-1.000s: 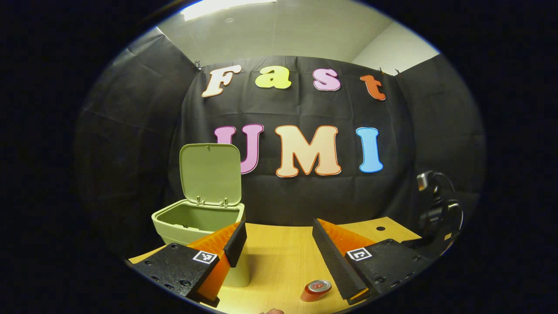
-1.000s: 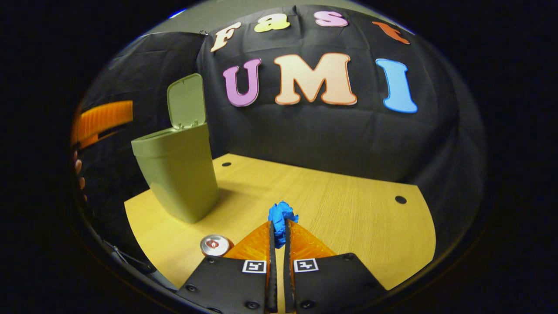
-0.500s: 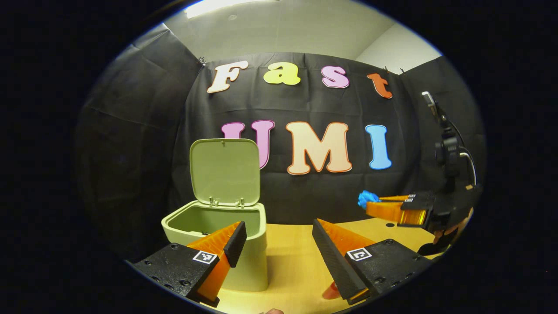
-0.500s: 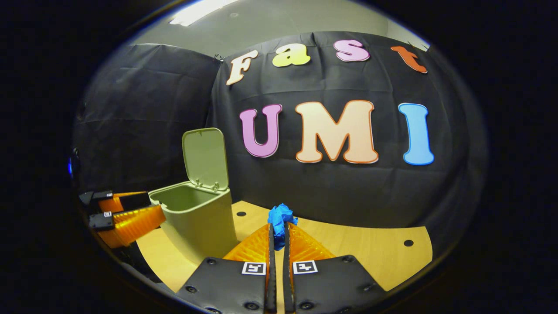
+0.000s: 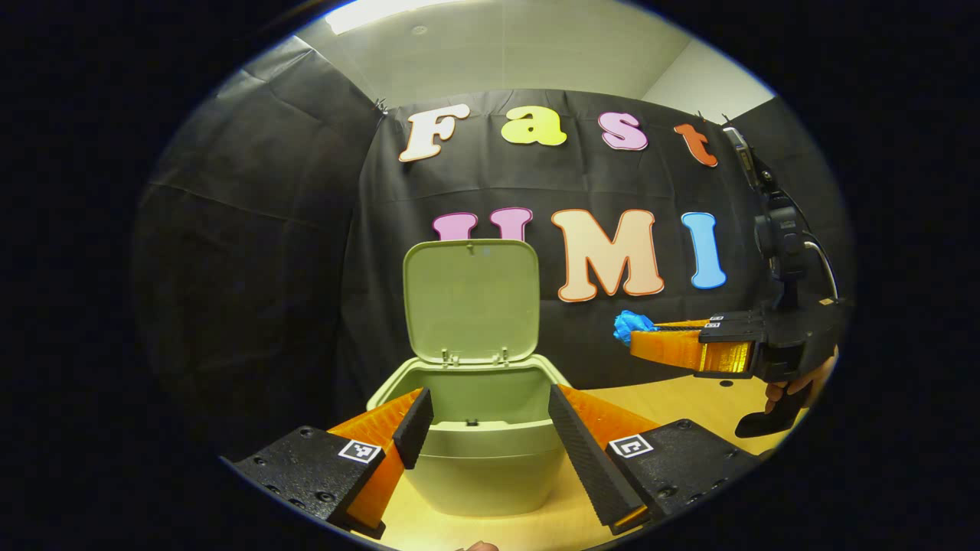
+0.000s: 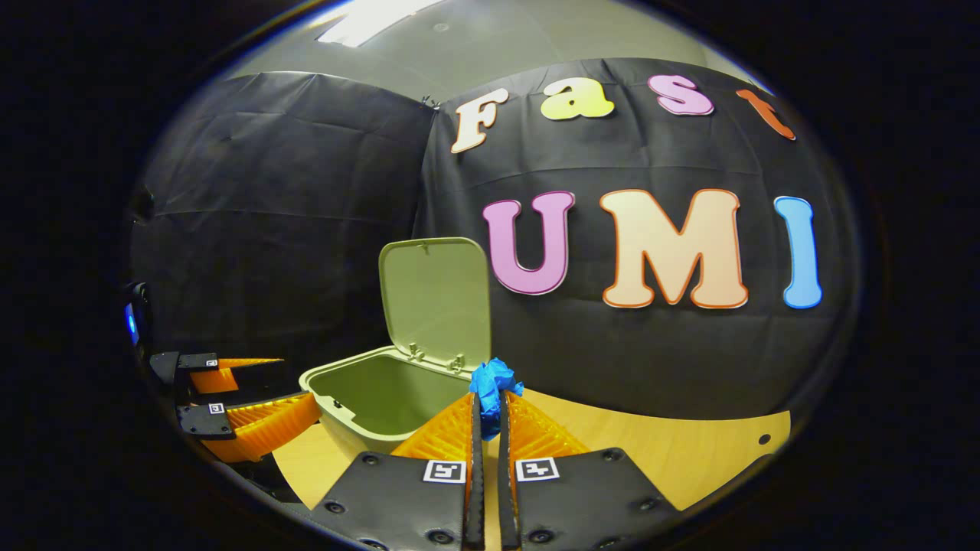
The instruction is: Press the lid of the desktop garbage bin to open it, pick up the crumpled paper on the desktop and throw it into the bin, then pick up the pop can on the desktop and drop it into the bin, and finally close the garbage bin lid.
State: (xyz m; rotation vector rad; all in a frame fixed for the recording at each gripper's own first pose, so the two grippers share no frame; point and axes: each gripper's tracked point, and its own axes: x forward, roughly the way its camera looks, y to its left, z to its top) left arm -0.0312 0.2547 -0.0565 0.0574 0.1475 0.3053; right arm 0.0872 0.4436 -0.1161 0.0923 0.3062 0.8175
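1. Bin (image 5: pixel 482 451) of pale green stands on the wooden desktop (image 5: pixel 689 394), seen in the left gripper view straight ahead between the left gripper's (image 5: pixel 484 428) own two fingers, which are spread wide apart and hold nothing.
2. Lid (image 5: pixel 471 300) of the bin stands upright on its rear hinges, and the inside of the bin is in plain sight.
3. Crumpled paper (image 5: pixel 630 325), blue, is to the right of the bin and above the desktop, pinched at the tips of the right gripper (image 5: pixel 643 337), which lies level and points toward the bin.
4. Hand (image 5: pixel 800 383) grips that gripper's handle at the far right edge.
5. Right gripper view: the left gripper (image 6: pixel 295 383) is at the far left, fingers apart, just beside the bin (image 6: pixel 367 402).
6. Lid (image 6: pixel 436 298) is raised behind the opening.
7. Paper (image 6: pixel 492 386) is squeezed between the pressed-together fingers of the right gripper (image 6: pixel 488 409), near the bin's right rim and raised off the desktop (image 6: pixel 674 451).
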